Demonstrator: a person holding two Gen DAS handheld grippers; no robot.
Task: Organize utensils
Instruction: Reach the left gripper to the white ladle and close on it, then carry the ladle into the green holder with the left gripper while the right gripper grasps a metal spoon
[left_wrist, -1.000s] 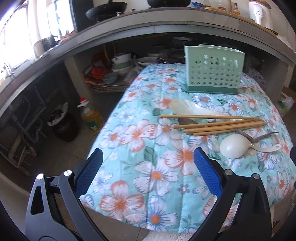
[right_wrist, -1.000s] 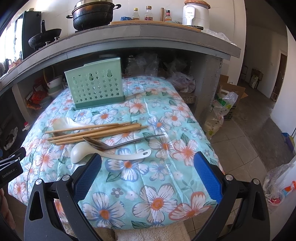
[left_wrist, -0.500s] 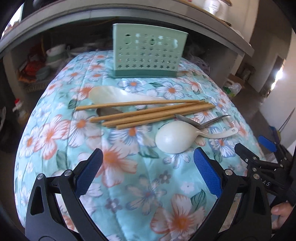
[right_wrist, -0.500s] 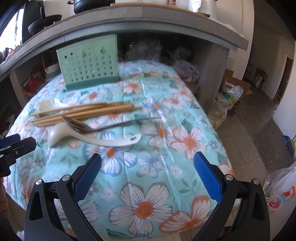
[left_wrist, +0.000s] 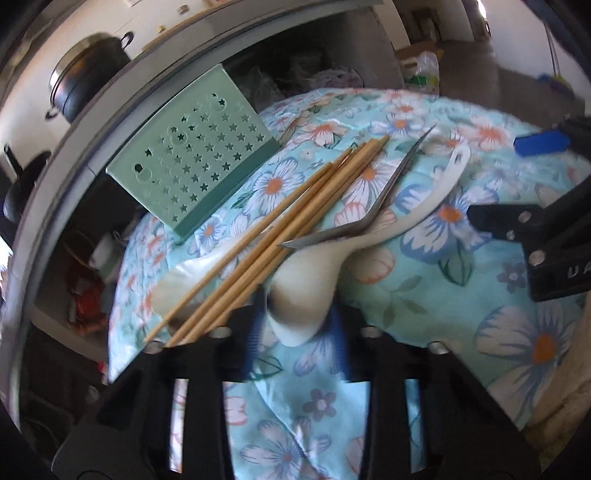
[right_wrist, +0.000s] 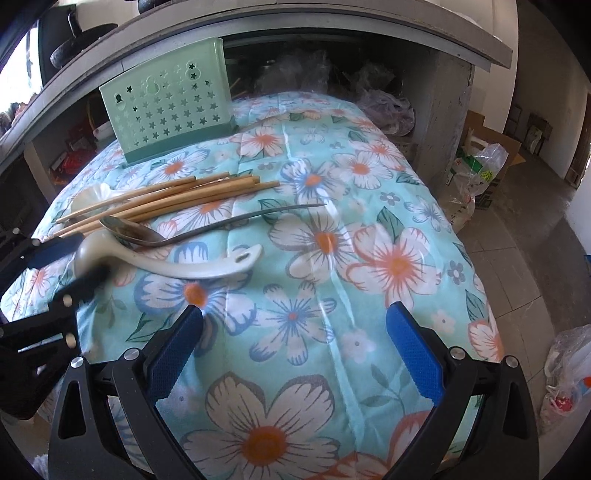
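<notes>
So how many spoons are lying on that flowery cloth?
3. A metal spoon rests across a white spoon just beside the chopsticks; a pale spoon lies partly under the chopsticks. The holder could hide more.

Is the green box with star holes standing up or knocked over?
Standing up: the green plastic star-holed holder sits on its darker base on the floral cloth.

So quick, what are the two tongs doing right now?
Left tongs: narrowed around the white ladle; a firm grip cannot be told.
Right tongs: open, holding nothing.
</notes>
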